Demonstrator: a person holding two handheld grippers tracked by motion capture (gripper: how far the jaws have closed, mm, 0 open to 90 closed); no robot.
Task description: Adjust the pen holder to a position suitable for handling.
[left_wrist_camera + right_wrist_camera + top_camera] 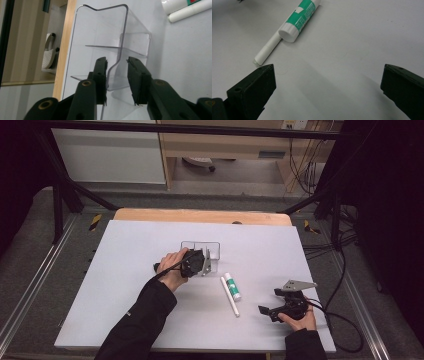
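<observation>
clear plastic organizer (pixel 201 251) stands mid-table in the high view, left gripper (pixel 192 263) at its near wall; right gripper (pixel 280 307) rests near right. left gripper view: jaws straddle the wall, one pad (pixel 101 80) touching, the other apart (not clamped). right gripper view: jaws spread wide, glue stick (pixel 300 20) and white pen (pixel 267 50) beyond.

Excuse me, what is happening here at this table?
A person works at a white table with a gripper in each hand. The left gripper is at a clear plastic holder; its jaws straddle the holder's wall with a small gap, so they are not clamped on it. The right gripper rests open near a glue stick and a white pen, which lie side by side.
</observation>
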